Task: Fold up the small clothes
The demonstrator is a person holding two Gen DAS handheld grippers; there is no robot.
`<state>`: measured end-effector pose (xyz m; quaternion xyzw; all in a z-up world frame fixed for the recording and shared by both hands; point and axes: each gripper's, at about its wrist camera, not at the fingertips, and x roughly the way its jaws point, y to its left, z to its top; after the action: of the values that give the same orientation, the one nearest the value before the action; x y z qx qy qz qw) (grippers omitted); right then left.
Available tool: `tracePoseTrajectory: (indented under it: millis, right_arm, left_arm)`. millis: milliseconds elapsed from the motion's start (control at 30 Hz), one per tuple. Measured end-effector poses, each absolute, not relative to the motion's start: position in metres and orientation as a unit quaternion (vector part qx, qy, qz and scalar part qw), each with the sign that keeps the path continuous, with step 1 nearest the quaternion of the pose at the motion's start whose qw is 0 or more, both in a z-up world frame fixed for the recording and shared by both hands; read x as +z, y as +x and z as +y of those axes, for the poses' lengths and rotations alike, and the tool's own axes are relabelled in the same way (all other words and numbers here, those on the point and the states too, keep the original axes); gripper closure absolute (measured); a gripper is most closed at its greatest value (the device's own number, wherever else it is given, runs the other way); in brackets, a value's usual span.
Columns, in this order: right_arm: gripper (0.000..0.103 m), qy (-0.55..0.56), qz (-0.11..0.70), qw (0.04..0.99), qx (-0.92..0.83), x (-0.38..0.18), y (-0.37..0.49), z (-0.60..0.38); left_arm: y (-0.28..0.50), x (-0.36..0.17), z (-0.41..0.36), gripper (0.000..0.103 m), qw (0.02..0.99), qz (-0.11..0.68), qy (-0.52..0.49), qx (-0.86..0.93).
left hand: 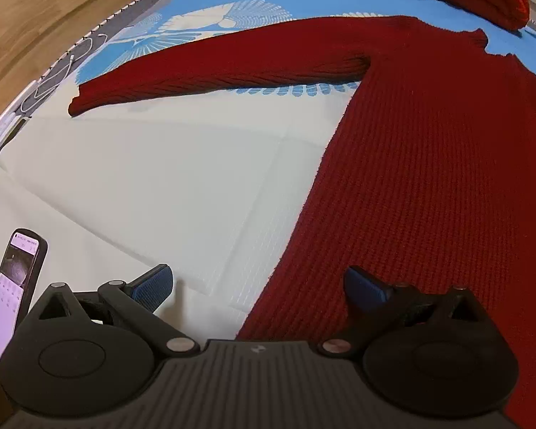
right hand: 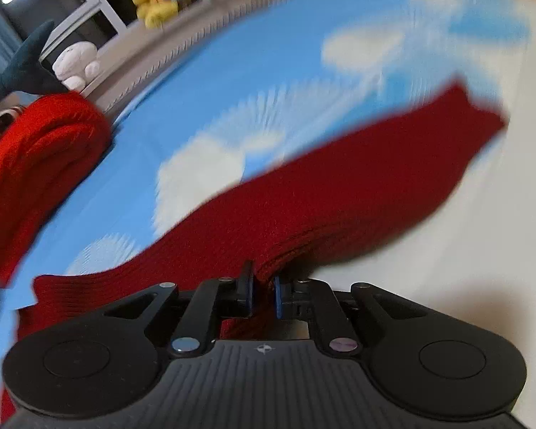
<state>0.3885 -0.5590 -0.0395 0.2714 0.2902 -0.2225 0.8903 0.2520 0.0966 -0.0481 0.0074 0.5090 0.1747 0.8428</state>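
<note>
Early stage — sweater (left hand: 428, 150) lying mostly unfolded; right gripper (right hand: 264, 295) pinching sleeve (right hand: 357, 178), left gripper (left hand: 257, 286) spread, idling.

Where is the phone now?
In the left wrist view, the phone stands at the lower left, on the white sheet, beside the open left tool.

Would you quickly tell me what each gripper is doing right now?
Left gripper: open, holding nothing.
Right gripper: closed on the dark red sweater.
</note>
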Motion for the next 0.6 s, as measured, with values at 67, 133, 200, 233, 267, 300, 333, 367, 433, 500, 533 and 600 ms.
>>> tracePoseTrajectory:
  millis: [67,133,200,233,267,300,333,367,433,500,533,600]
  right_arm:
    - [0.093,0.234,0.259,0.895,-0.28,-0.026,0.393,-0.581]
    - [0.091,0.27,0.266,0.883,-0.275,-0.027,0.399,-0.608]
    - [0.073,0.293,0.308,0.865,-0.267,-0.037,0.404,-0.619]
    - [0.052,0.298,0.326,0.855,-0.271,-0.043,0.402,-0.621]
    - [0.04,0.303,0.329,0.852,-0.272,-0.048,0.393,-0.619]
    - [0.039,0.311,0.32,0.854,-0.268,-0.052,0.382,-0.617]
    - [0.038,0.318,0.319,0.854,-0.262,-0.056,0.374,-0.613]
    - [0.038,0.327,0.326,0.851,-0.251,-0.058,0.362,-0.607]
    - [0.038,0.345,0.345,0.848,-0.207,-0.059,0.33,-0.596]
    - [0.038,0.339,0.371,0.851,-0.153,-0.056,0.297,-0.575]
    - [0.037,0.334,0.389,0.85,-0.12,-0.055,0.279,-0.562]
    - [0.036,0.322,0.426,0.843,-0.068,-0.053,0.253,-0.539]
  left_arm:
    - [0.252,-0.049,0.094,0.0,0.844,0.506,0.014,0.175]
    - [0.251,-0.049,0.091,0.0,0.846,0.505,0.014,0.17]
    - [0.252,-0.05,0.089,0.0,0.846,0.504,0.02,0.173]
    - [0.253,-0.05,0.088,0.0,0.846,0.504,0.021,0.174]
    - [0.254,-0.05,0.088,0.0,0.846,0.504,0.02,0.174]
    - [0.254,-0.05,0.088,0.0,0.845,0.505,0.018,0.174]
    - [0.254,-0.05,0.088,0.0,0.845,0.505,0.016,0.172]
    - [0.254,-0.05,0.088,0.0,0.846,0.506,0.015,0.17]
    - [0.253,-0.05,0.089,0.0,0.845,0.509,0.01,0.163]
    - [0.252,-0.05,0.089,0.0,0.844,0.515,-0.001,0.148]
    - [0.251,-0.05,0.089,0.0,0.843,0.519,-0.009,0.138]
    - [0.248,-0.051,0.087,0.0,0.843,0.524,-0.018,0.124]
